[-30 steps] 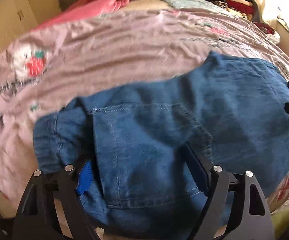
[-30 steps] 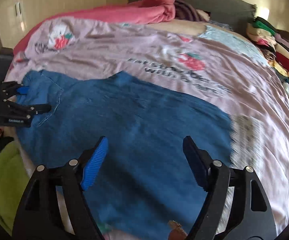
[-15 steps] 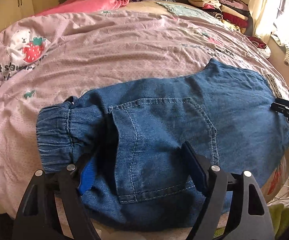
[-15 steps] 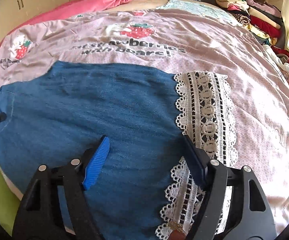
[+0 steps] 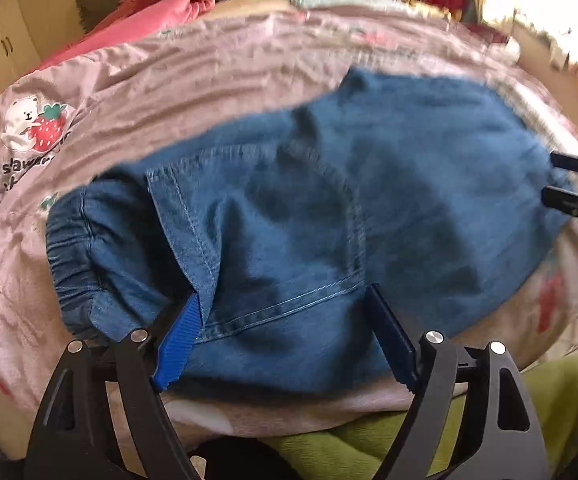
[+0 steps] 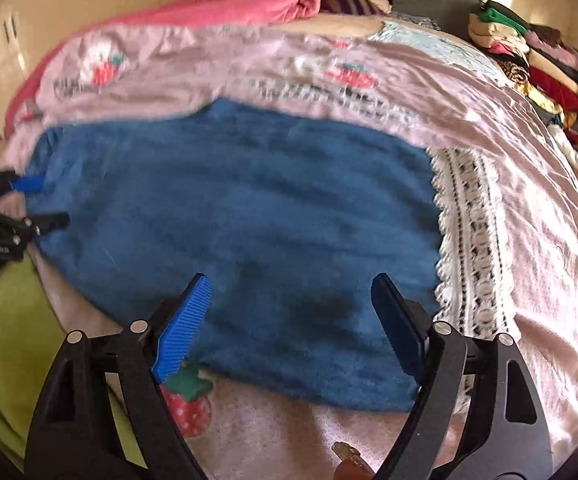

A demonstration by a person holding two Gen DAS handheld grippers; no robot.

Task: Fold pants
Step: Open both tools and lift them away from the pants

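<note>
Left wrist view is showing a bed spread with a pink quilt point(image 5: 217, 76), and on its near side blue denim pants point(image 5: 329, 200) are lying flat, waistband point(image 5: 69, 248) to the left and lace-trimmed cuff point(image 6: 469, 248) to the right. The left gripper point(image 5: 285, 340) is hovering over the back pocket near the lower edge, jaws spread wide and having just been opening, with denim lying between them but nothing pinched. The right gripper point(image 6: 293, 320) is standing released too, jaws having just been widening, poised over the leg close to the cuff. The risk, by the look of it: a pad closing here is likely to catch only the top layer, or snag the pocket flap or quilt, so the fold would drag crooked. The near hem is sitting close to the mattress edge, above green fabric point(image 5: 549, 392), leaving little margin there; the far quilt is offering open room, with stacked clothes point(image 6: 529, 60) well apart.
</note>
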